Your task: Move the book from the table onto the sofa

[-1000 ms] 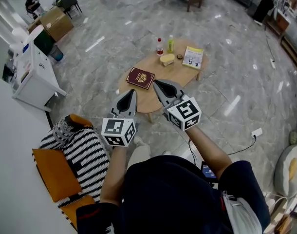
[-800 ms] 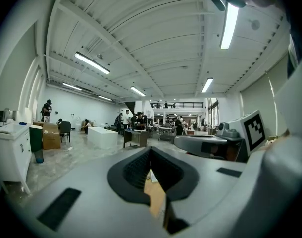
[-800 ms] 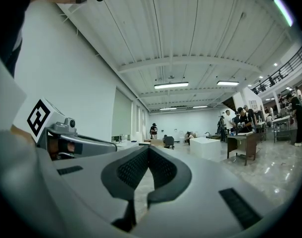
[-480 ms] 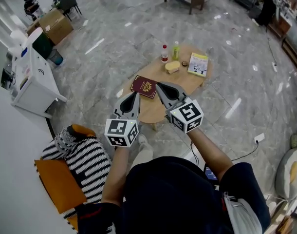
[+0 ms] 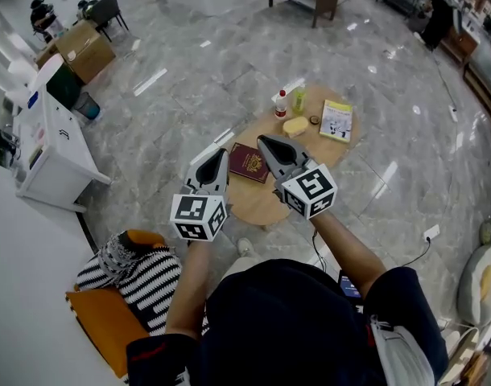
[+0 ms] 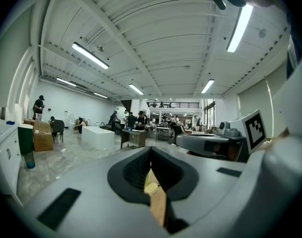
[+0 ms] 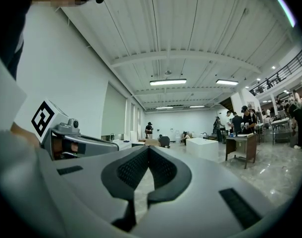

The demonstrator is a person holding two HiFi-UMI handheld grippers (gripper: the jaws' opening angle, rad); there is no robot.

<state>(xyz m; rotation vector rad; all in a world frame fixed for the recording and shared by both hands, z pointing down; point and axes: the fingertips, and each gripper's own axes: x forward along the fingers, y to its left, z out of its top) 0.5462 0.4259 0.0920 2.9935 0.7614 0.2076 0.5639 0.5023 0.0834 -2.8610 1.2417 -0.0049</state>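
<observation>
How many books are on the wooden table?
2. A dark red book lies at the table's near left end; a yellow book lies at its far right end. None looks hidden.

Book [image 5: 248,162] on table [image 5: 266,203], near-left part; bottles [image 5: 280,103] and booklet [image 5: 336,121] behind, toward right. Sofa [image 5: 141,276], seemingly, lower left, well apart.

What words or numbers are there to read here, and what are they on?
Nothing here is clear enough to read.
Red book: gold design on the cover, too small to read.
Yellow book: print too small to read.
Red-cap bottle and green bottle: labels too small to read.
Cubes: black-and-white square patterns, no words.
</observation>
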